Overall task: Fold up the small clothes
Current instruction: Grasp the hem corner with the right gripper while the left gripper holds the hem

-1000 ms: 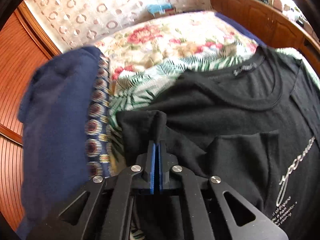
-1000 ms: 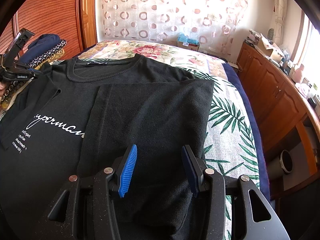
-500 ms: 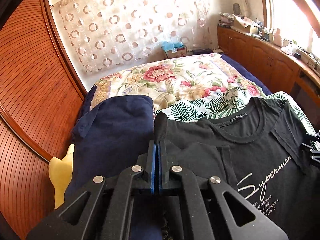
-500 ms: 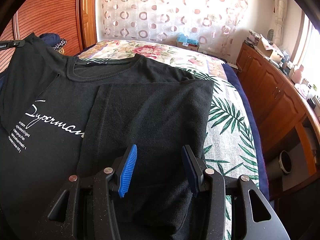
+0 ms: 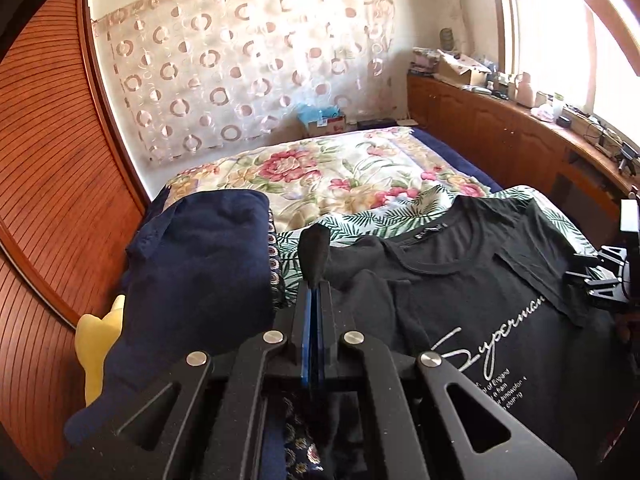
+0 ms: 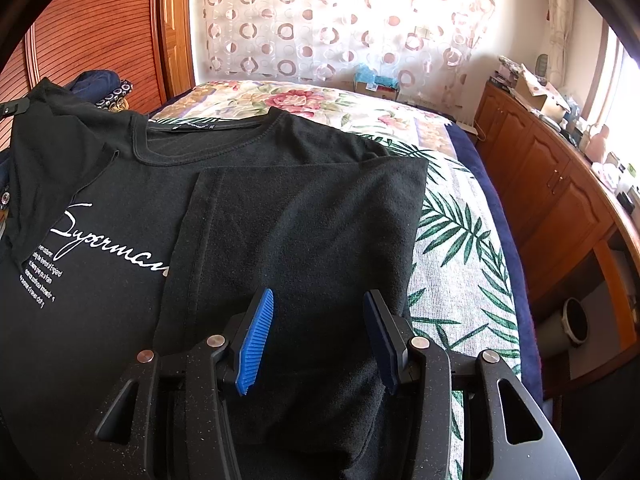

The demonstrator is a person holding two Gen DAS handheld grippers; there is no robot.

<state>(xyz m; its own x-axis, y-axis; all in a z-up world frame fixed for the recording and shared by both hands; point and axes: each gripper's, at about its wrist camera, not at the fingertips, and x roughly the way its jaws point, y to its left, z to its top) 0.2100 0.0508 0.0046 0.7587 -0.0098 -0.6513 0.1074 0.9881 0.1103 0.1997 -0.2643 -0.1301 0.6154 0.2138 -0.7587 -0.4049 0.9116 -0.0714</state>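
My left gripper point(image 5: 314, 304) is clamped on the black T-shirt's point(image 6: 120, 184) raised left sleeve edge (right side already folded). My right gripper point(image 6: 316, 332) hovers, jaws apart, over that fold; next, carry the sleeve rightward.

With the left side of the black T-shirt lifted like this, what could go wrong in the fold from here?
1. The left gripper pinches only a small tuft of the black T-shirt; the cloth may slip out mid-fold.
2. The right gripper has open jaws over the side already folded and does not clamp it, so pulling may drag that fold crooked.
3. The navy garment lies close beside the lifted edge and could snag.
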